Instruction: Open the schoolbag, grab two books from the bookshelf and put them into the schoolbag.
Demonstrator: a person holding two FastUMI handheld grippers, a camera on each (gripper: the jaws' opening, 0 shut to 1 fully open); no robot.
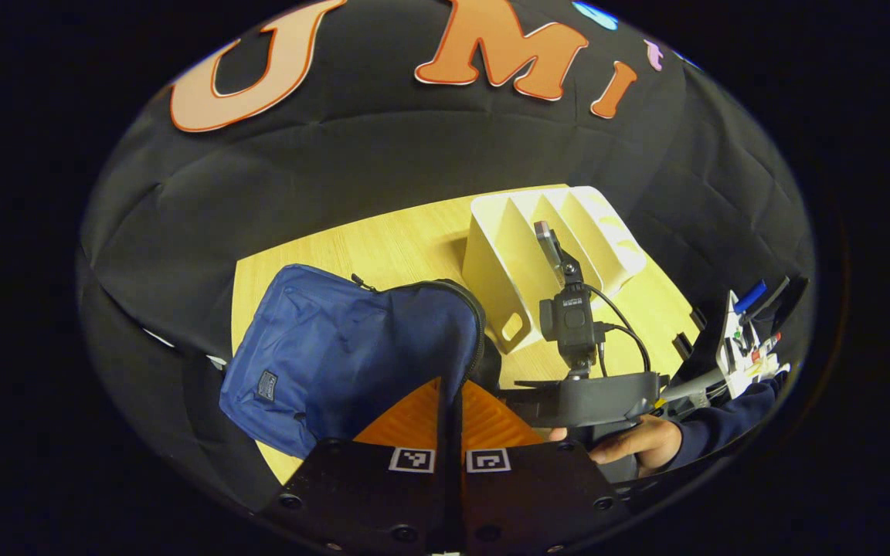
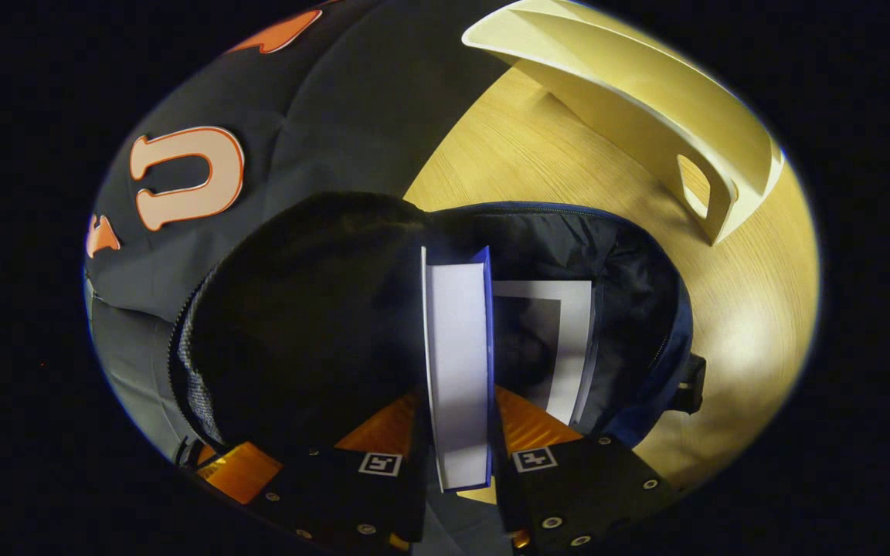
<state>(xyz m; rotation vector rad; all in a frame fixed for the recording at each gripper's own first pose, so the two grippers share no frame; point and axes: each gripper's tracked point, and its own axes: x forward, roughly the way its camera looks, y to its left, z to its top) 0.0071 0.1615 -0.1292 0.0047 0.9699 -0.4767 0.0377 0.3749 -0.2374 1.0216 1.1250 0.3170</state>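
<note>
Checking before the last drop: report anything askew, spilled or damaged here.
Nothing stands out. The schoolbag lies open on the table; the right gripper holds a book upright over its mouth, another book already inside. The bookshelf stands upright and empty. The left gripper pinches the bag's flap.

The left claw (image 1: 449, 401) pinches the rim of the blue schoolbag (image 1: 337, 355) flap, its 2 fingers nearly together. Right of the schoolbag, the right claw (image 1: 592, 398), held by a hand (image 1: 638, 444), sits low. Behind it on the wooden counter (image 1: 383, 247) stands the cream bookshelf (image 1: 545, 255).
</note>
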